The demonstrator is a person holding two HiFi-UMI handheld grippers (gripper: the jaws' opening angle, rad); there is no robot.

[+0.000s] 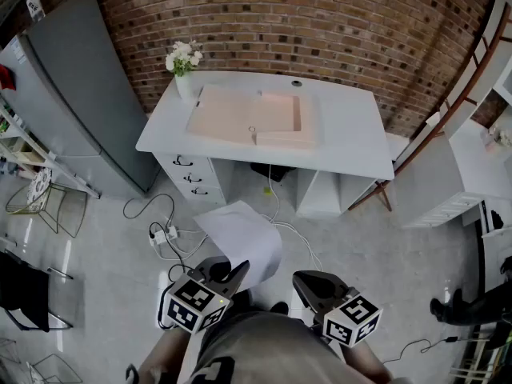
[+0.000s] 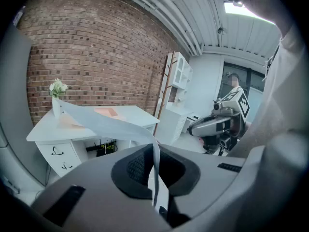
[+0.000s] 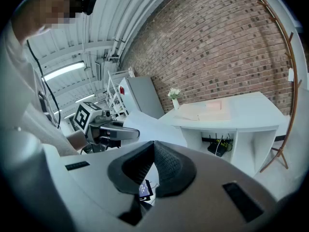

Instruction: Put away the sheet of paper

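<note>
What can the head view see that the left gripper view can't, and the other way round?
Only the head view shows the power strip on the floor and the left gripper from outside. Only the left gripper view shows the ceiling light and its own jaws closed on the edge of the sheet of paper. Both show the white desk, the flowers, the brick wall and the right gripper.

Nothing legible appears anywhere. The marker cubes on the left tool (image 1: 230, 275) and right tool (image 1: 309, 285) bear only black-and-white square patterns, no letters. The sheet of paper (image 1: 244, 234) pinched in the left tool shows blank white. A small white tag (image 1: 33, 4), far ahead-left of that tool, is too small to read.
</note>
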